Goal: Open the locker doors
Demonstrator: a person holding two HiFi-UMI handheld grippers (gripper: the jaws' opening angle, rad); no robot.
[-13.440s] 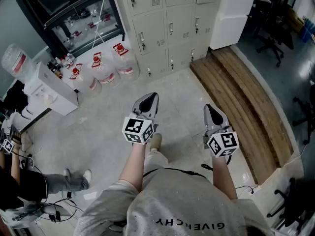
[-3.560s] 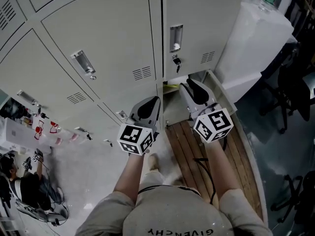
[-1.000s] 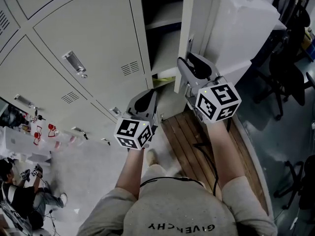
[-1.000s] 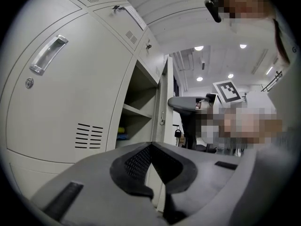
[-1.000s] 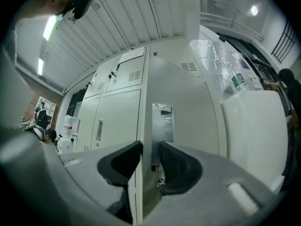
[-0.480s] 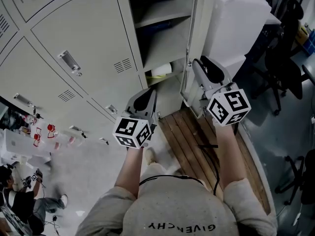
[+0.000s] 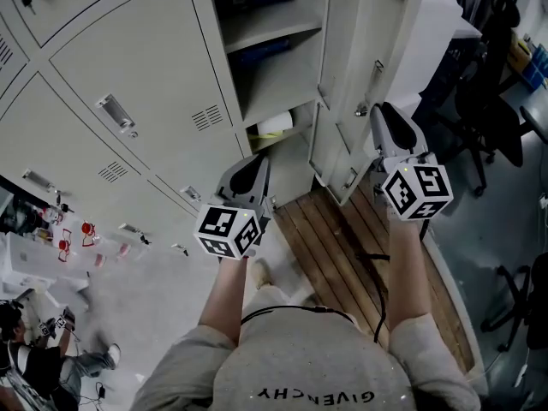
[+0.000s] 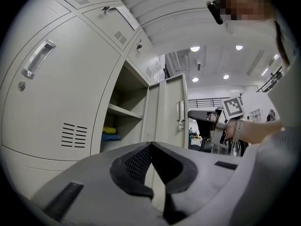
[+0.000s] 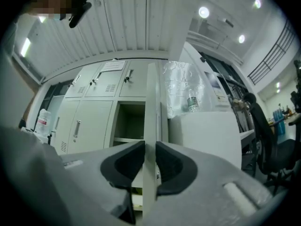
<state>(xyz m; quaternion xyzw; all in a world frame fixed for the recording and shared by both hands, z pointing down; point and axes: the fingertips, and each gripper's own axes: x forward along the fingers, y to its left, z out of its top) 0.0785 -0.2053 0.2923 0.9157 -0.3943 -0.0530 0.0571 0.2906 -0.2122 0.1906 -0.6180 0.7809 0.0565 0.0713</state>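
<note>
Pale metal lockers point(image 7: 128, 50) fill the upper left of the head view and run out of frame at the top and left, so they cannot be counted. At the right end of the bank one locker door point(image 7: 341, 101) stands swung out toward the person, its top cut off by the frame edge. Behind it the compartment point(image 7: 287, 84) lies open, with a shelf point(image 7: 270, 26) across it. Something blue lies below that shelf and a pale roll lower still, both too dim to name. The neighbouring doors are closed.

The right tongs point(image 9: 150, 143) straddle the free edge of the open door. In the right gripper view the door is seen edge-on, a thin strip filling the slot between the two pads with no gap on either side. The jaws have just been closing onto it. The door's faces are hidden from there.

The left tongs point(image 8: 150, 146) hang apart from the door, in front of the closed lockers, tips together with nothing between them.

A white block point(image 7: 419, 24) stands just beside the open door, and a wooden platform point(image 7: 342, 247) lies at the lockers' foot. Dark chairs point(image 7: 484, 101) at the right are hard to make out. A person point(image 7: 34, 371) is cut off at the lower left corner.
</note>
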